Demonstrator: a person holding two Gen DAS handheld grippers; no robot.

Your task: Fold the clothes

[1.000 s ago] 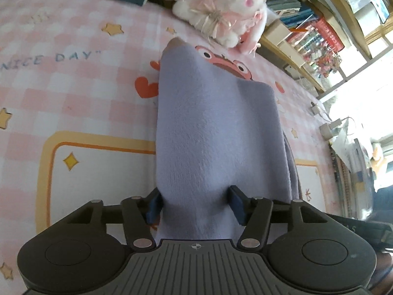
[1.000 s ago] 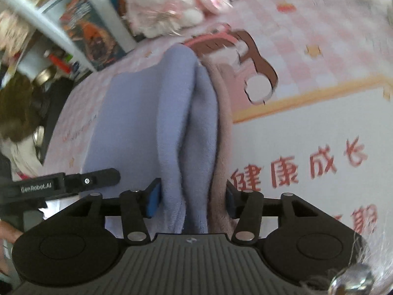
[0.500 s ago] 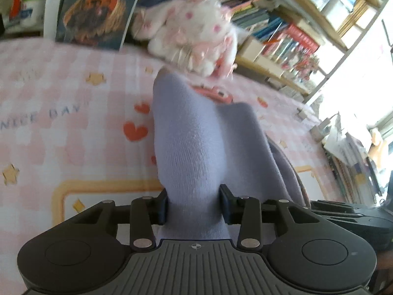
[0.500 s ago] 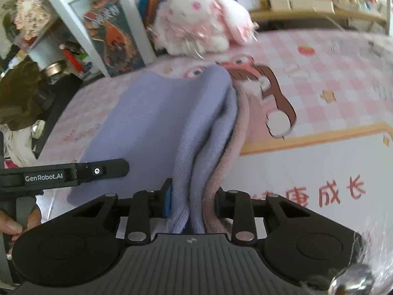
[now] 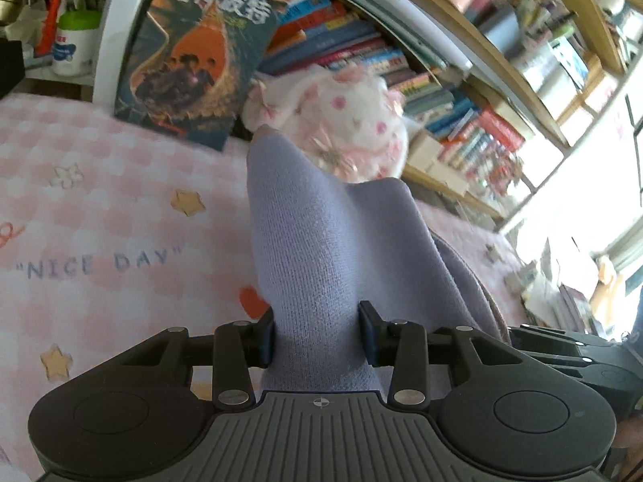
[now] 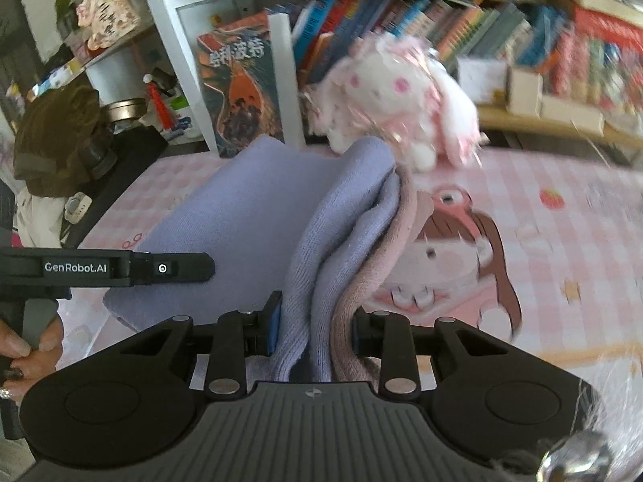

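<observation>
A lavender knit garment [image 5: 321,249] with a pink layer is held up off the pink checked bed cover [image 5: 100,209]. My left gripper [image 5: 317,333] is shut on one end of it. My right gripper [image 6: 313,329] is shut on the other end, where lavender [image 6: 313,249] and pink [image 6: 353,301] folds bunch between the fingers. The cloth stretches between both grippers and rises toward its far end. The left gripper's body [image 6: 100,269] shows at the left of the right wrist view.
A white and pink plush toy [image 6: 394,96] sits at the far edge of the bed. A large book [image 5: 197,52] leans against the white shelf post [image 6: 177,56]. Bookshelves [image 5: 462,80] run behind the bed.
Both grippers have closed tighter on the garment and lifted it. Both views have tilted up from the bed cover toward the bookshelves and plush toy.
</observation>
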